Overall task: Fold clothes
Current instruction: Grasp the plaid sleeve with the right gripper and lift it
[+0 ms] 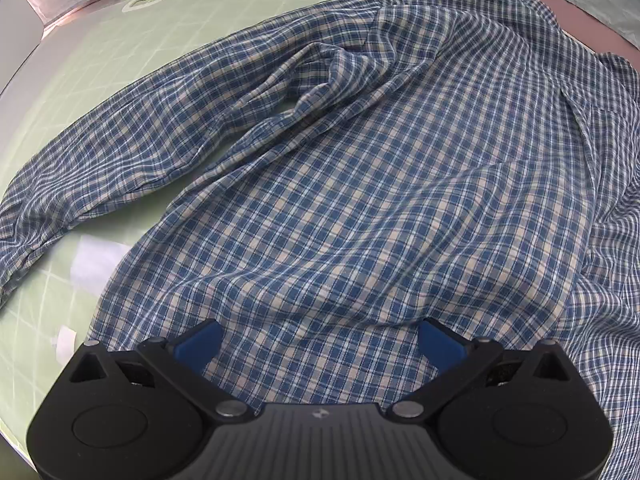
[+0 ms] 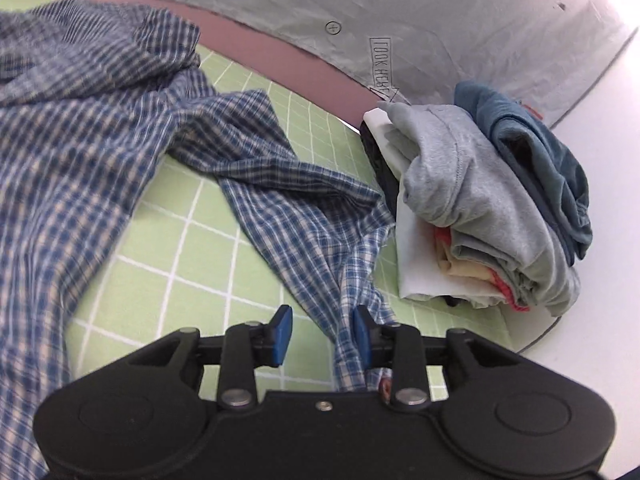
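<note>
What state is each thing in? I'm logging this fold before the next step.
plaid shirt: unfolded, spread wrinkled on the mat
shirt sleeve: stretched out, its end between the right fingers
left gripper: open above the shirt
right gripper: open around the sleeve end
pile of clothes: folded, stacked beside the green grid mat

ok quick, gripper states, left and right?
Left gripper: open, above the plaid shirt, holding nothing.
Right gripper: partly open, shirt sleeve by its right finger, not clamped.
</note>
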`<state>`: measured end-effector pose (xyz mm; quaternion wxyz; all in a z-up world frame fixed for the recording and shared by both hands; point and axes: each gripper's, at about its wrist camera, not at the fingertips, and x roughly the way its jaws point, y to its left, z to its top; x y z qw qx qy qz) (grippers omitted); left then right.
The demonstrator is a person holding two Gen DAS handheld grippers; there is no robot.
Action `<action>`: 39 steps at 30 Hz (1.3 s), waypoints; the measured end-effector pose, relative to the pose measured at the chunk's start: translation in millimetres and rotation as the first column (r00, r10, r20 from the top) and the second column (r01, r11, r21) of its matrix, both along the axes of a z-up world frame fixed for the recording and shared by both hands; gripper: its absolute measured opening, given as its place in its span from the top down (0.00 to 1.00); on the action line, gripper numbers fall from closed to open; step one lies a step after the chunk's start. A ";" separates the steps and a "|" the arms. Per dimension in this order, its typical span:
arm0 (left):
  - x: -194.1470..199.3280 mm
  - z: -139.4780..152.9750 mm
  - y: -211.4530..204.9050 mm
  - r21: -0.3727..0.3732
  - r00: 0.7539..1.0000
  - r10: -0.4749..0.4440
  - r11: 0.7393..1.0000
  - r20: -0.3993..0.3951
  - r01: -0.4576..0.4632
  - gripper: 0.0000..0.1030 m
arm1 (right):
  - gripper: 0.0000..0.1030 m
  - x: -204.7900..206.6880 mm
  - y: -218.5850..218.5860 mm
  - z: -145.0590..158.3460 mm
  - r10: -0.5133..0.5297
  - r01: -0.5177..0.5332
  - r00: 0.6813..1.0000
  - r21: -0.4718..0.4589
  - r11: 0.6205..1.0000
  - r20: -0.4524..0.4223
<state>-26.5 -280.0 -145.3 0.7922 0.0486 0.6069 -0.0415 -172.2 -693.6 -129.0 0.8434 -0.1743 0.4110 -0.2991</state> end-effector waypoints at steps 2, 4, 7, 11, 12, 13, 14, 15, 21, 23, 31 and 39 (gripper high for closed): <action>2.4 -0.3 0.3 0.000 1.000 0.000 1.000 -0.002 0.000 0.00 | 0.64 2.6 -9.7 9.2 -0.042 0.041 0.998 0.028 0.999 0.047; 3.9 -1.3 0.8 0.000 1.000 0.002 1.000 -0.001 -0.002 0.00 | 0.55 7.1 -24.6 11.2 -0.061 0.057 0.997 0.071 0.996 0.057; 4.6 -1.5 1.0 -0.001 1.000 0.003 1.000 0.003 -0.003 0.00 | 0.50 13.9 -46.9 14.1 -0.090 0.080 0.993 0.137 0.987 0.070; 2.2 -2.4 2.1 -0.002 1.000 0.006 1.000 0.007 -0.006 0.00 | 0.47 22.9 -76.7 18.0 -0.130 0.108 0.988 0.224 0.968 0.085; 1.4 -2.4 1.8 -0.002 1.000 0.008 1.000 0.007 -0.008 0.00 | 0.45 25.0 -83.6 18.6 -0.139 0.114 0.987 0.248 0.962 0.086; 0.6 -2.5 1.4 -0.002 1.000 0.009 1.000 0.008 -0.009 0.00 | 0.45 26.4 -88.2 17.2 -0.143 0.116 0.987 0.280 0.953 0.076; -0.3 -2.5 1.3 -0.002 1.000 0.009 1.000 0.009 -0.009 0.00 | 0.45 27.2 -91.7 15.1 -0.146 0.120 0.987 0.310 0.943 0.063; -1.2 -2.4 1.2 -0.002 1.000 0.010 1.000 0.010 -0.010 0.00 | 0.47 28.0 -95.2 13.0 -0.149 0.123 0.988 0.341 0.932 0.051; -1.0 -2.7 1.8 -0.003 1.000 0.007 1.000 0.011 -0.007 0.00 | 0.96 25.1 -92.6 10.6 -0.105 0.105 0.994 0.232 0.967 -0.013; -1.3 -2.5 2.3 -0.003 1.000 0.006 1.000 0.012 -0.006 0.00 | 0.96 20.7 -82.5 14.3 -0.123 0.123 0.992 0.036 0.992 -0.006; -2.7 -0.8 1.8 -0.003 1.000 0.004 1.000 0.015 -0.004 0.00 | 0.95 -10.6 -3.2 -16.0 0.088 -0.118 0.990 -0.290 0.950 -0.114; -3.0 -1.7 3.8 -0.003 1.000 -0.002 1.000 0.017 0.002 0.00 | 0.95 -34.5 71.9 -42.2 0.279 -0.325 0.935 -0.219 0.920 -0.217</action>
